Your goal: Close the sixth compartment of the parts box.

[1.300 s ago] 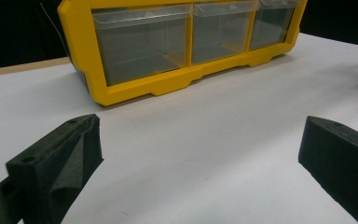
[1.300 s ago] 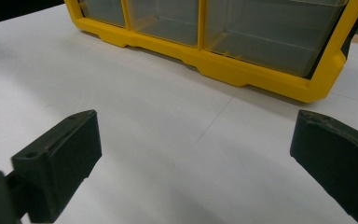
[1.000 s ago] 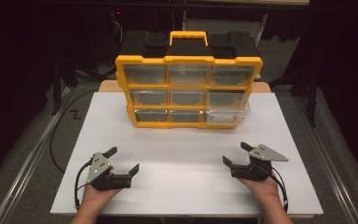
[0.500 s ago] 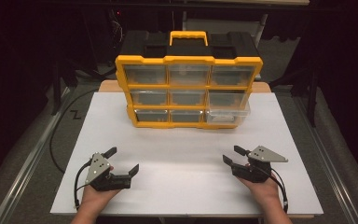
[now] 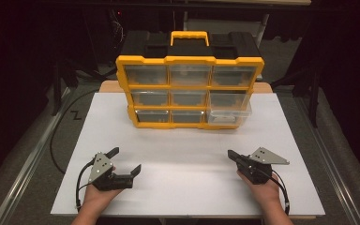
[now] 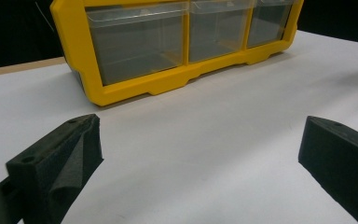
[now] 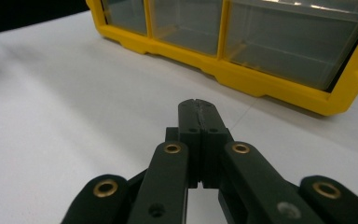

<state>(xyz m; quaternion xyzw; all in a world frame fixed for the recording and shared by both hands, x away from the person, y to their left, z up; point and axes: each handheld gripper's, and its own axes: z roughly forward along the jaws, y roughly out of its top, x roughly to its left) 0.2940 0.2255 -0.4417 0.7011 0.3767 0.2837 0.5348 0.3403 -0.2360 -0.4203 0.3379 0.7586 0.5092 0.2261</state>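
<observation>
**Tongs parked at the near edge, organizer standing at the far side**

Nearest to me, my two hands came in over the near edge of the white tabletop (image 5: 187,154), each holding its tool low over the board. The left tongs (image 5: 124,161) sat at the near left with their jaws spread wide apart and nothing between them; in the left gripper view I saw only bare white board in the gap. The right tongs (image 5: 231,154) sat at the near right, well apart from the left ones. Their jaws had just been closing, and in the right gripper view (image 7: 199,108) the two black tips met flat against each other with nothing caught between them. The grey three-cornered plate on top of the right tool pointed off to the right.

Beyond both tools lay a broad stretch of open board. At the far side, about centred left to right, stood the yellow drawer organizer (image 5: 190,91), upright, its front of clear drawers in three rows of three facing me. The bottom right drawer (image 5: 228,114) stuck out a little past the yellow frame; the others sat flush. A yellow carry handle (image 5: 190,37) topped its black body. Neither tool touched the organizer.
</observation>
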